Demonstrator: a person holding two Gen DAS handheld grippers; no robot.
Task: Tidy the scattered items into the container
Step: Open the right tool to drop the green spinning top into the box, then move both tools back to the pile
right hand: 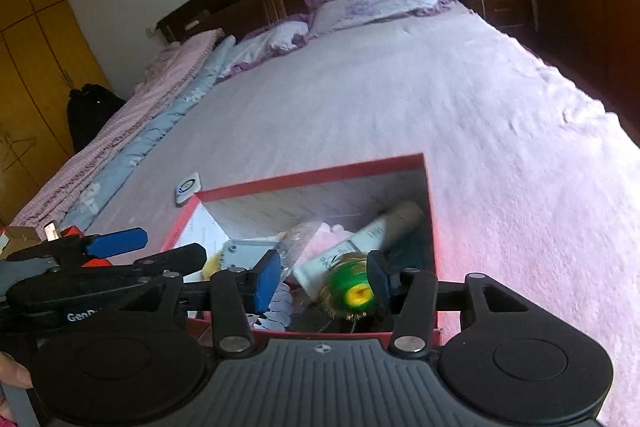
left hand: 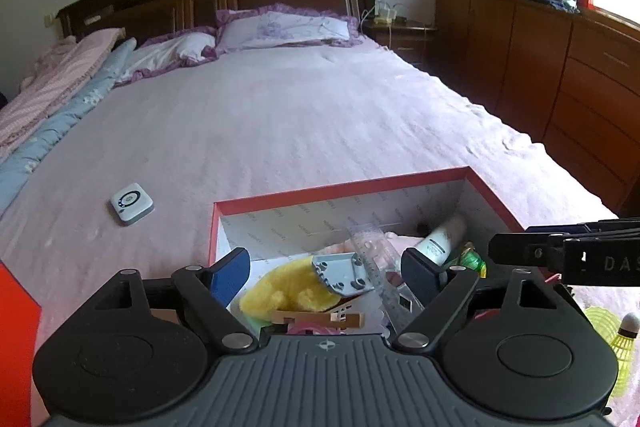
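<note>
The red-rimmed cardboard box (left hand: 344, 189) sits on the pale pink bedspread (left hand: 280, 115) and holds a yellow fluffy cloth (left hand: 280, 293), a grey plastic bracket (left hand: 344, 273), a clear ruler, a white tube (left hand: 440, 239) and pink fabric, all jumbled together. The left tool (left hand: 326, 271) hangs spread wide above this pile, gripping nothing. The right tool (right hand: 324, 277) is also parted, a green-and-yellow thread spool (right hand: 350, 293) lying between its blue pads (right hand: 266, 281) near the right one; contact is hard to judge. A small white square gadget (left hand: 132, 204) lies apart on the bed, left of the box. A yellow shuttlecock (left hand: 616, 335) is cut off at the right edge.
</note>
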